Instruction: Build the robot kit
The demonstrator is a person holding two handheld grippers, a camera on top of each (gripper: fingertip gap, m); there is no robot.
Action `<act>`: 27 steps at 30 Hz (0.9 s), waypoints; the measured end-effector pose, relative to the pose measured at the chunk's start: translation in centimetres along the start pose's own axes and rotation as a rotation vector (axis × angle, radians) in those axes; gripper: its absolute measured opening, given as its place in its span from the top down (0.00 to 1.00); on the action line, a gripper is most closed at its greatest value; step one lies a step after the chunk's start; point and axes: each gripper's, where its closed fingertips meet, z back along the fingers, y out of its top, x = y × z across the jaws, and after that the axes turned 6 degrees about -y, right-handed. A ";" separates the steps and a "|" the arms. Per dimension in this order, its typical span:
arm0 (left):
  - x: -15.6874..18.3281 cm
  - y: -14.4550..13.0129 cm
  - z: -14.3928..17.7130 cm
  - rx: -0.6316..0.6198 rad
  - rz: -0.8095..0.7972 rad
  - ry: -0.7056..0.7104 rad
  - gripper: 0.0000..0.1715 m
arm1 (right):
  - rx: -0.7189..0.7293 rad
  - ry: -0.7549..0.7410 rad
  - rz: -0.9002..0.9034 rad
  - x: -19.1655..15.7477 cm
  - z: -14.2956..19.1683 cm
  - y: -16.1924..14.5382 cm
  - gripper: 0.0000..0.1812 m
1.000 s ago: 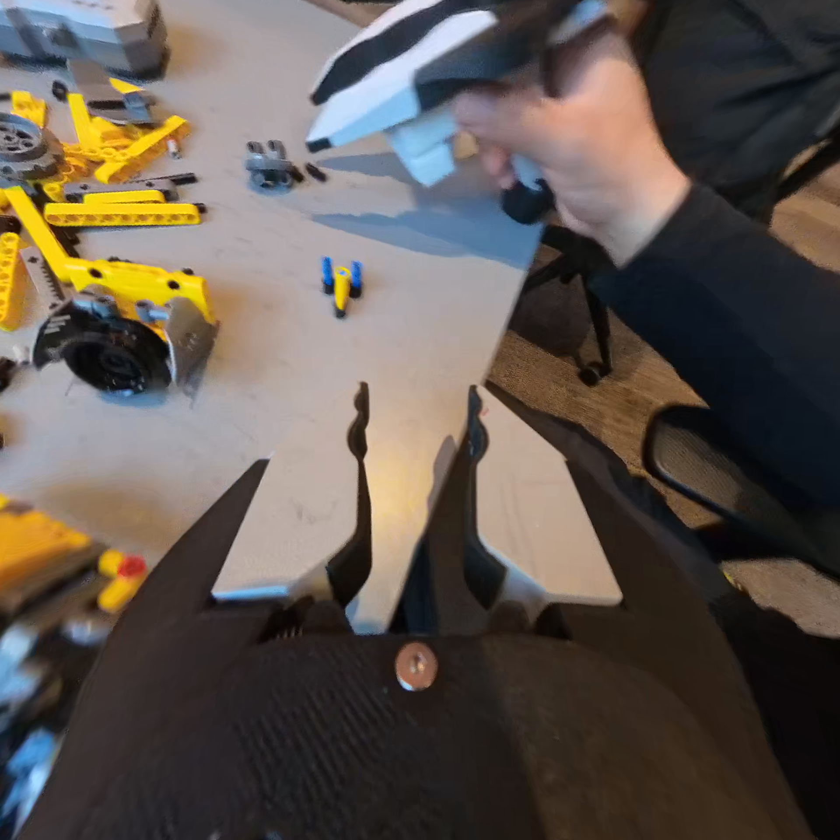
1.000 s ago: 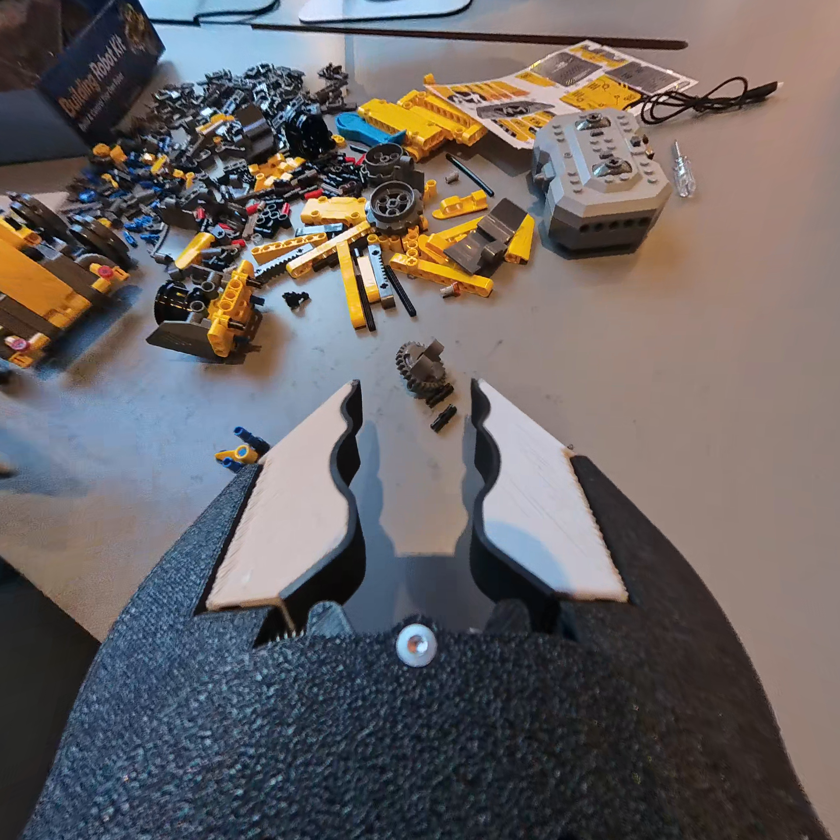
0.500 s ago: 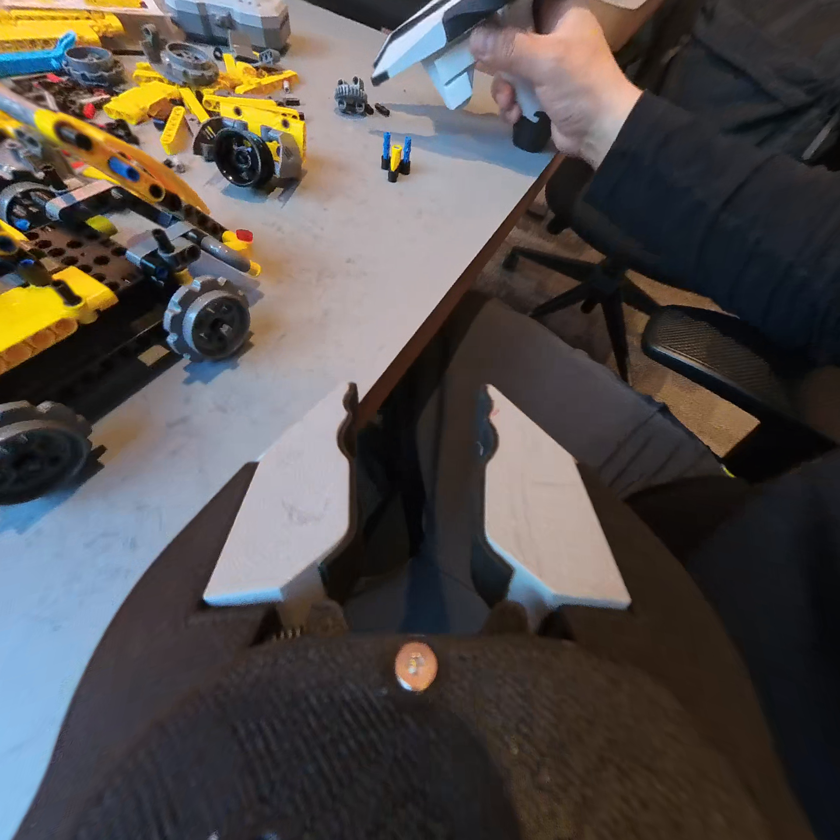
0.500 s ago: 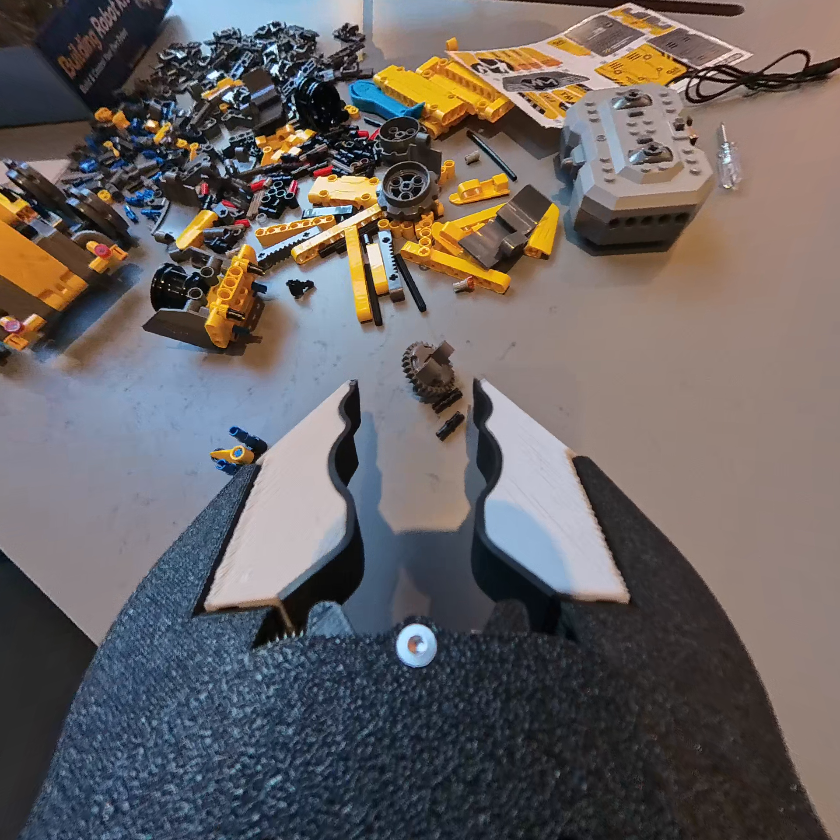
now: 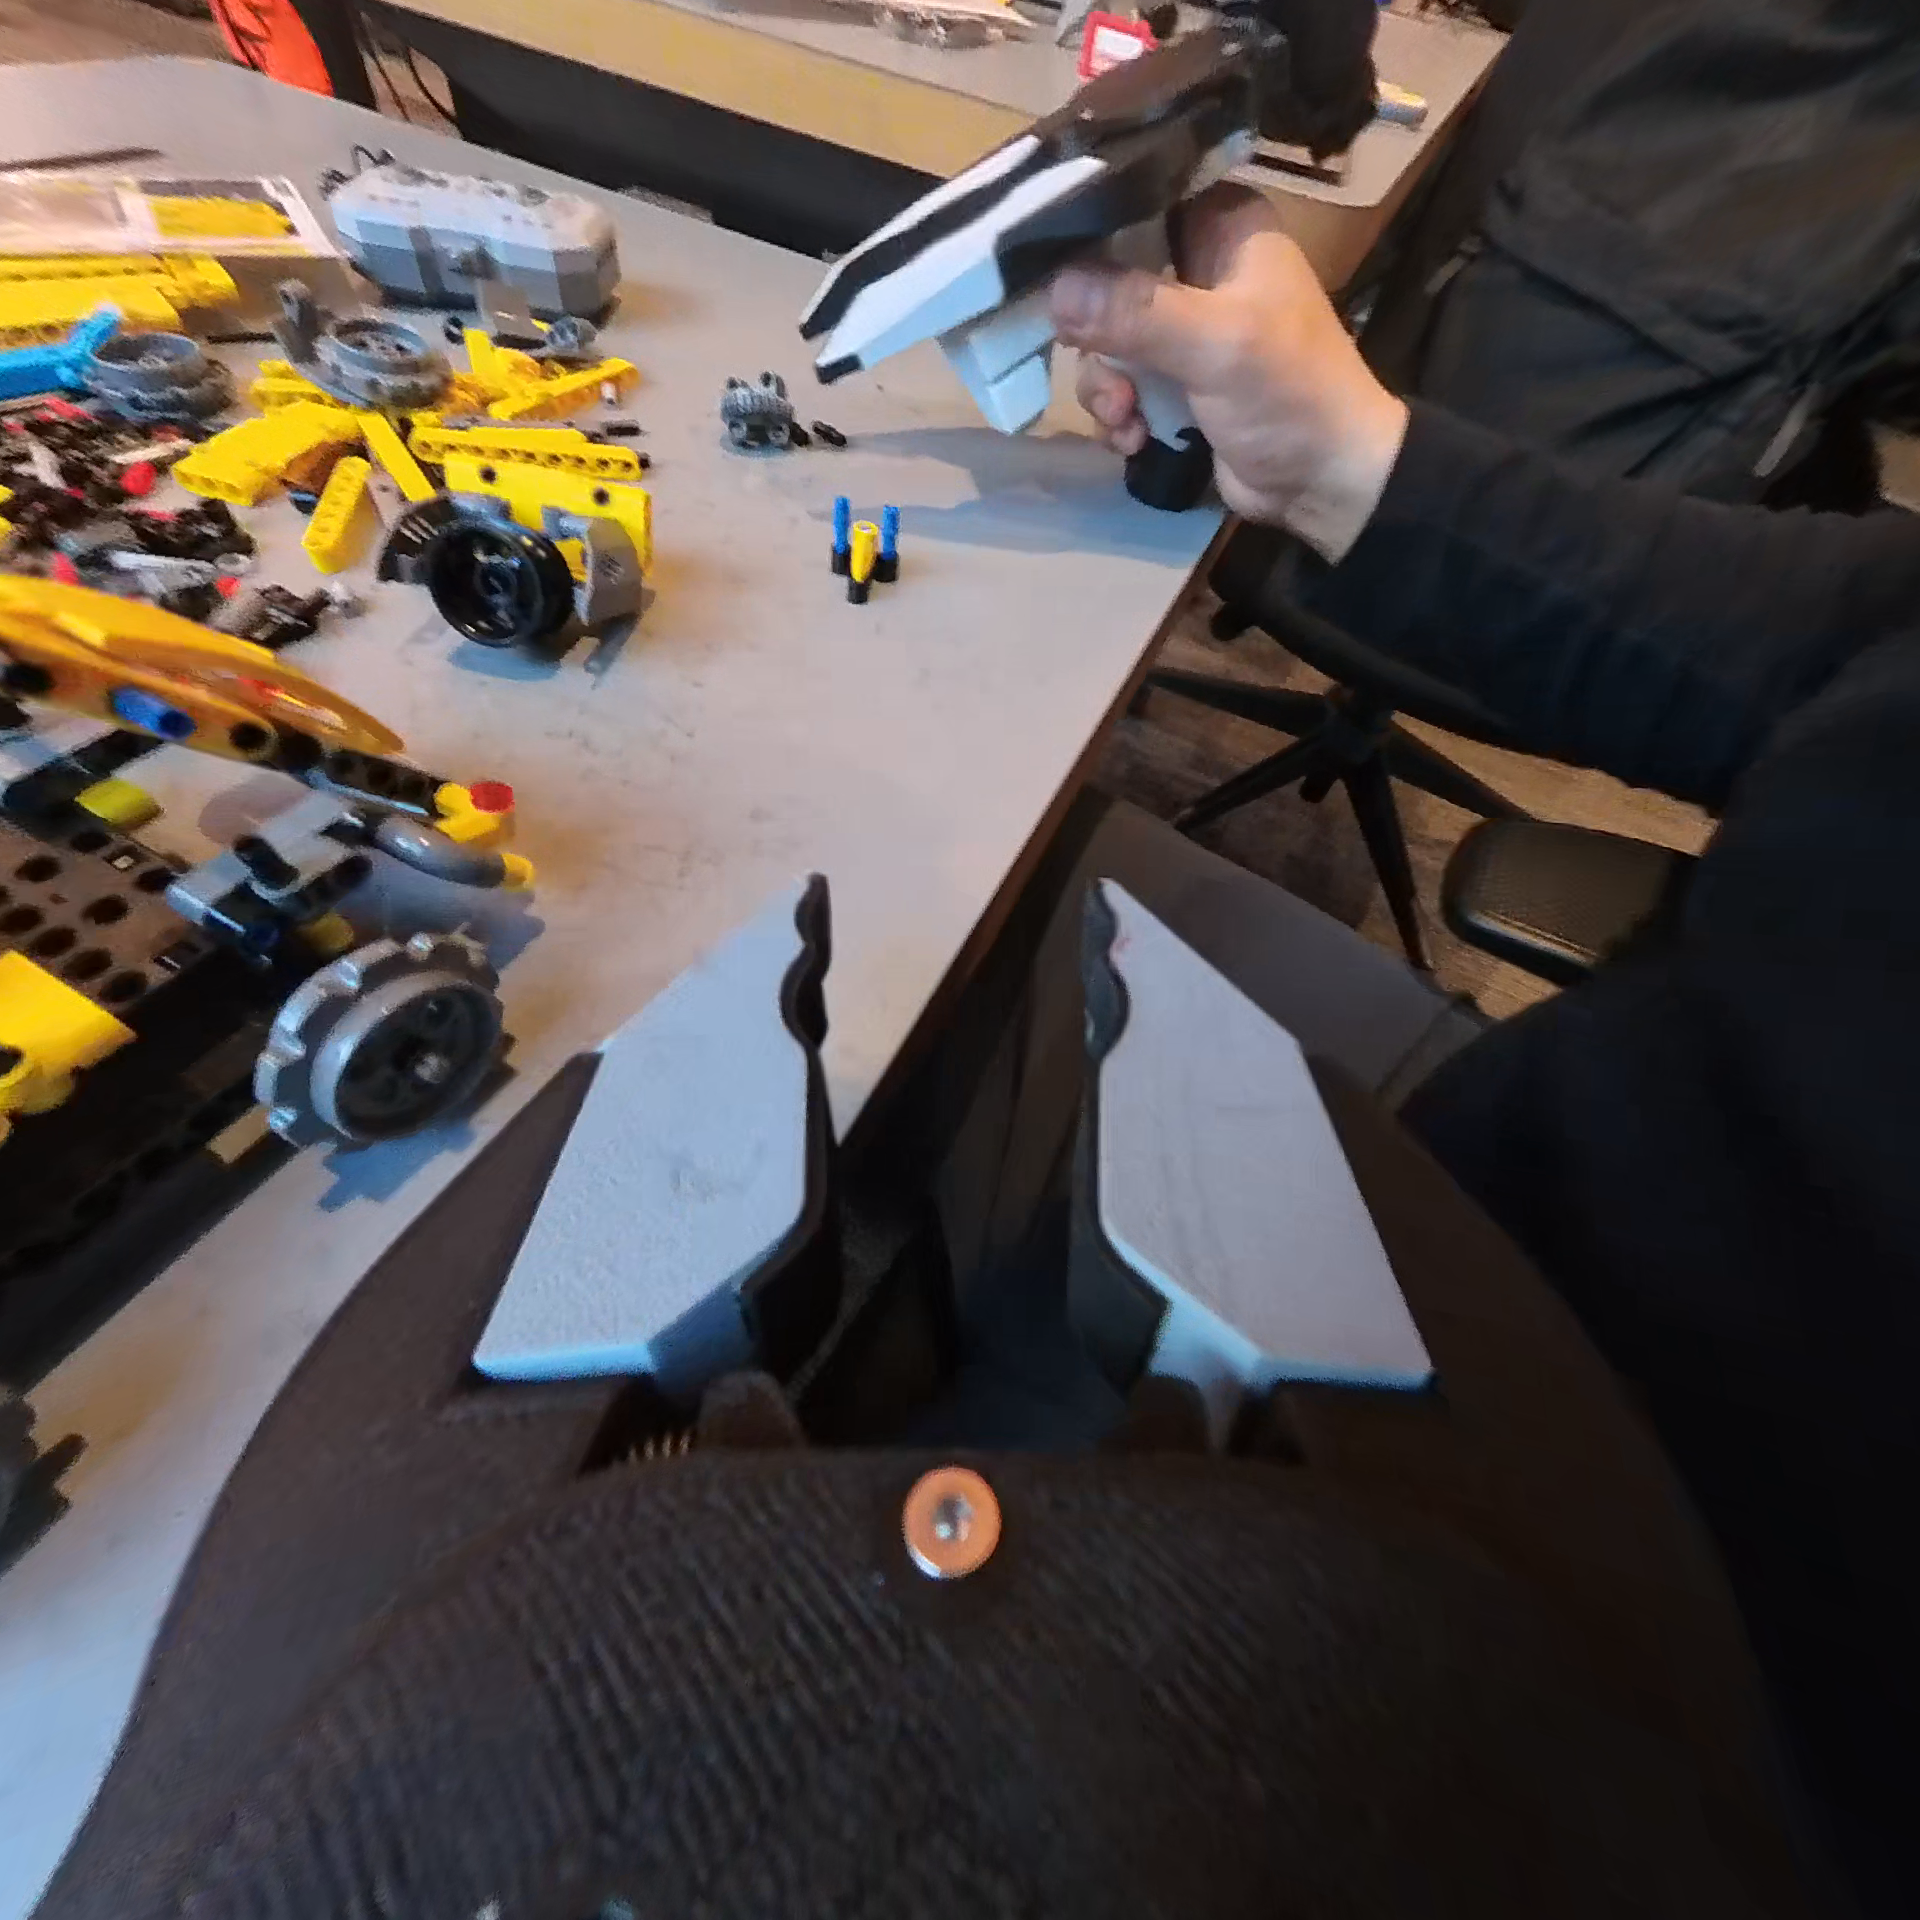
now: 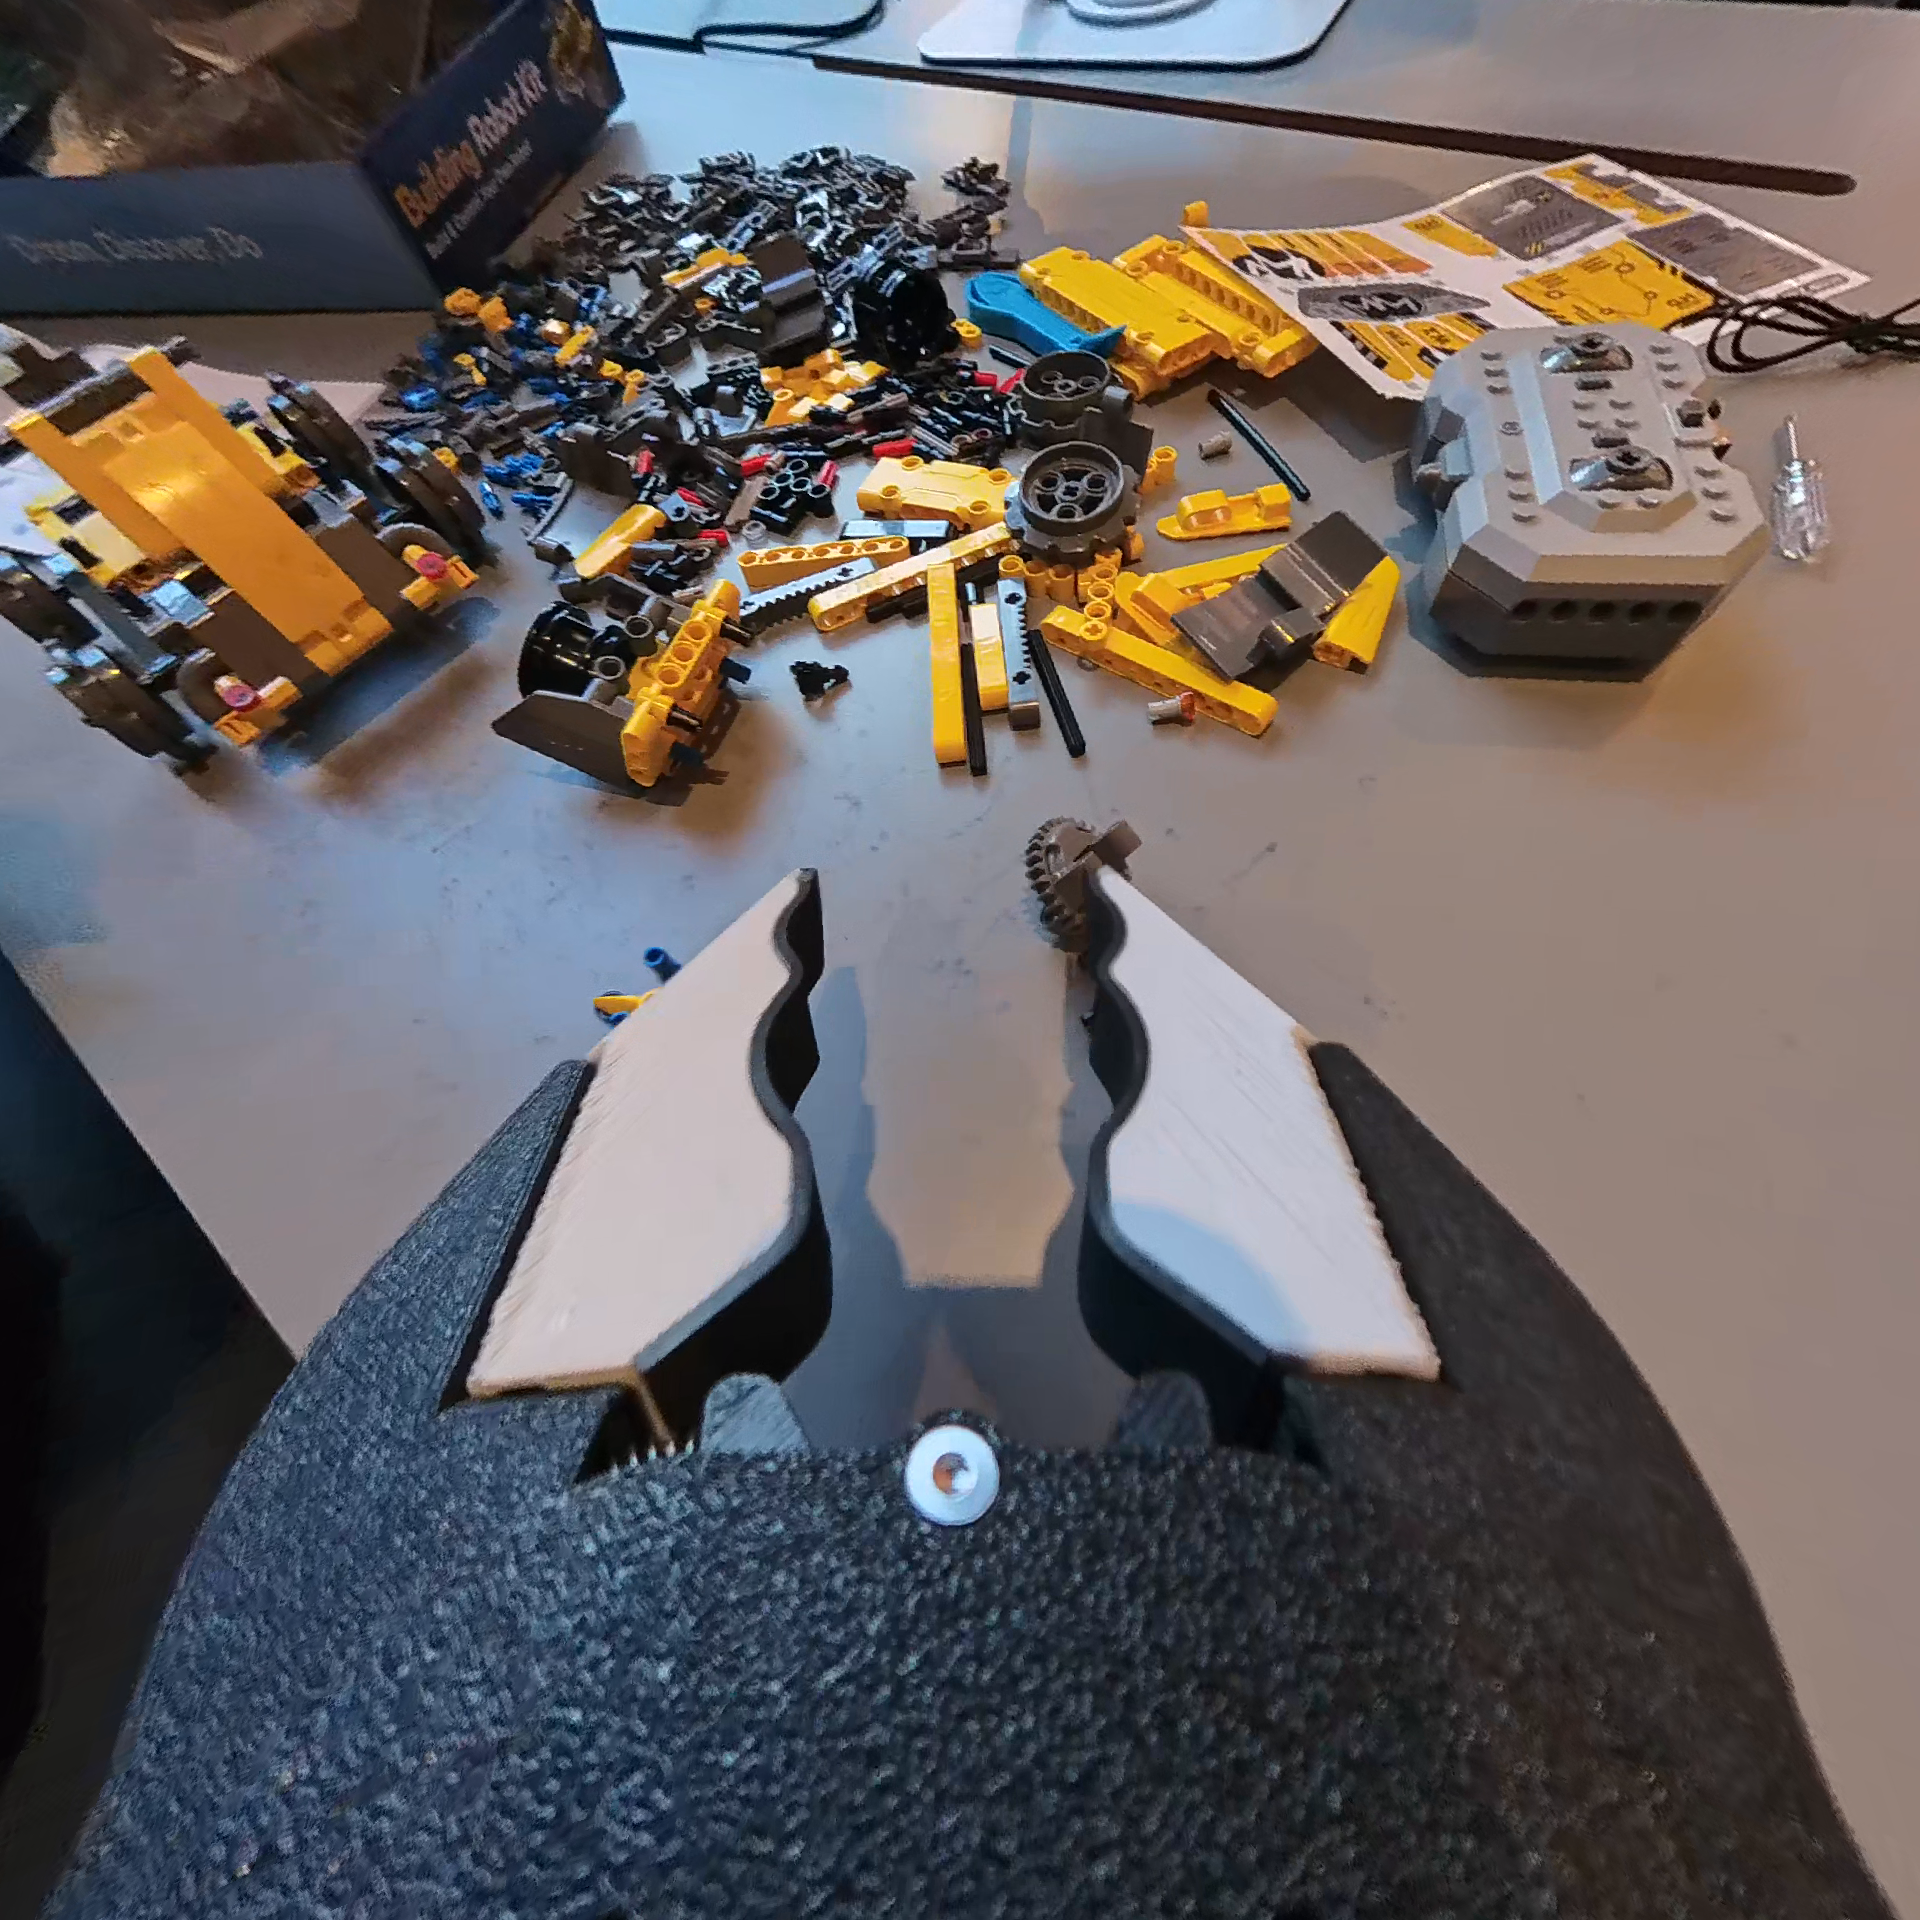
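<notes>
Both tongs gape, gripping nothing. The left tongs (image 5: 951, 925) have drawn back over the tabletop (image 5: 831, 748) edge, while the right tongs (image 6: 951, 914) now hover just beside the grey gear assembly (image 6: 1060, 873).

My right finger hides the near half of the dark gear (image 6: 1062, 883). My left finger covers most of the small blue-and-yellow piece (image 6: 634, 987). The part-built yellow vehicle (image 5: 125, 935) is blurred and cut off by the left edge in the left wrist view. The pile of small dark parts (image 6: 748, 270) is too fine to sort. The box (image 6: 312, 187) runs past the far-left edge.
</notes>
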 end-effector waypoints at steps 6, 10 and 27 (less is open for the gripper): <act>1.2 0.3 0.7 0.087 0.009 -0.038 0.73 | -0.038 -0.013 0.024 -0.1 -0.4 -0.5 0.73; 2.6 1.4 2.4 0.173 0.132 -0.072 0.71 | -0.027 -0.041 0.054 -0.1 -0.4 -0.4 0.74; 2.1 -1.3 2.3 0.106 0.145 -0.042 0.73 | 0.009 -0.052 0.031 0.3 -0.2 0.2 0.74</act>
